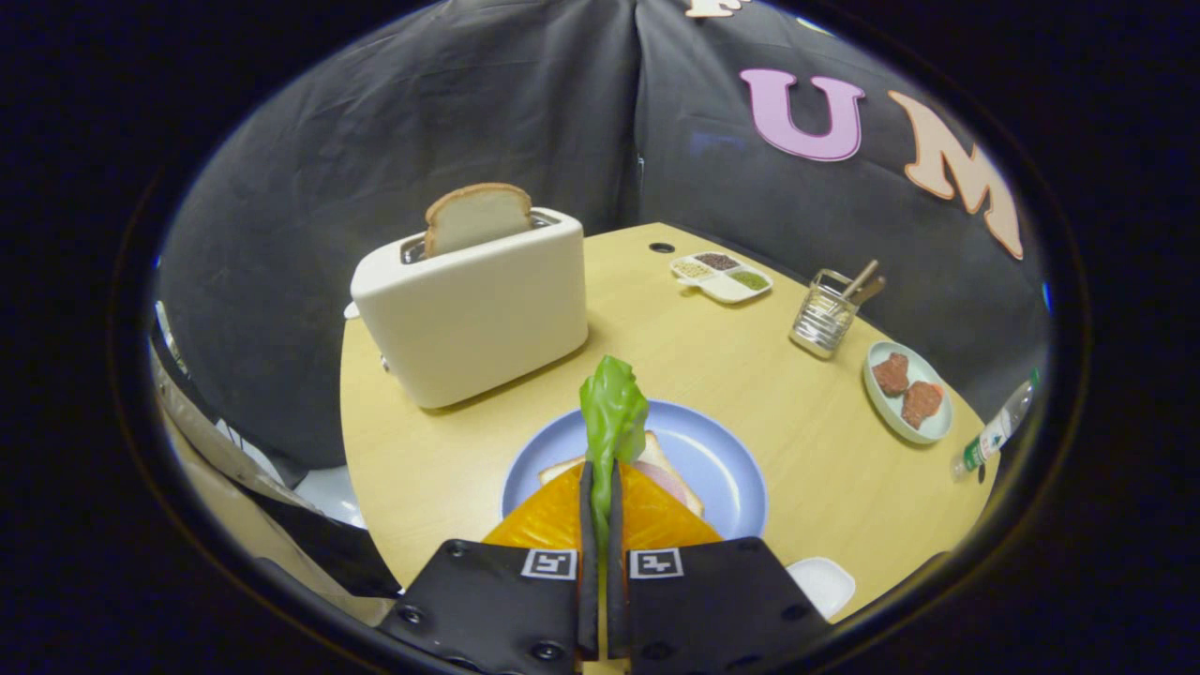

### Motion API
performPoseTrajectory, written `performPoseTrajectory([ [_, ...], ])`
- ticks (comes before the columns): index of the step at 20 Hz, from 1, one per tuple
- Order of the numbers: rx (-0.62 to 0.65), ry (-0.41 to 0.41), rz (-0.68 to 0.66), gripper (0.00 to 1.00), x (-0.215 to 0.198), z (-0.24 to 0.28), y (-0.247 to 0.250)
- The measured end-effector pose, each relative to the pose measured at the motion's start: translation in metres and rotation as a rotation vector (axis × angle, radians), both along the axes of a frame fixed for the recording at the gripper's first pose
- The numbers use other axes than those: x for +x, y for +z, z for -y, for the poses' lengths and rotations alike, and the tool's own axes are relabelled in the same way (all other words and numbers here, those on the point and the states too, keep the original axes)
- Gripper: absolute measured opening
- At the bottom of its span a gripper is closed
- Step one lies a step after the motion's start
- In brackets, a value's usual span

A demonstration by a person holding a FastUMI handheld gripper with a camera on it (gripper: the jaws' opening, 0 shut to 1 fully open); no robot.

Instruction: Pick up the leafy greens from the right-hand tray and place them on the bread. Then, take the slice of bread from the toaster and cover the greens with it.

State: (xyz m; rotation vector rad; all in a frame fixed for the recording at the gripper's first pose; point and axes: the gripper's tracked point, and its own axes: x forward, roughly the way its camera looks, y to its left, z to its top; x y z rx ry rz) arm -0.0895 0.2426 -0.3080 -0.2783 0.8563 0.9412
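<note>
Green leaf point(613, 412) stands pinched in the closed tongs point(601, 487) above the bread point(667, 473) on the plate point(722, 459); released off-centre, it could flop onto the plate.

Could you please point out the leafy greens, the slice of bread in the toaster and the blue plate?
leafy greens point(614, 412): gripper view, upper leaf above the shut tongs point(601, 487).
slice of bread point(476, 217): gripper view, its pale face.
blue plate point(717, 459): gripper view, bare surface right of the sandwich.

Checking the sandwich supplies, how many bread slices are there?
2: one bread slice stands in the toaster; another lies on the blue plate below the lettuce leaf clamped in the gripper.
</note>
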Motion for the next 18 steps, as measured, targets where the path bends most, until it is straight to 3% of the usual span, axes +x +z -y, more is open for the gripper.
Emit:
performPoseTrajectory([
  [5, -0.043, 0.028, -0.046, 0.12, -0.008, -0.005, -0.022],
  [6, -0.047, 0.022, -0.054, 0.22, -0.01, -0.007, -0.028],
  [9, -0.07, -0.005, -0.049, 0.24, -0.001, 0.0, -0.031],
  [10, -0.089, -0.011, -0.051, 0.35, 0.001, 0.002, -0.039],
  [18, -0.143, 0.01, -0.089, 0.79, -0.005, 0.01, -0.048],
])
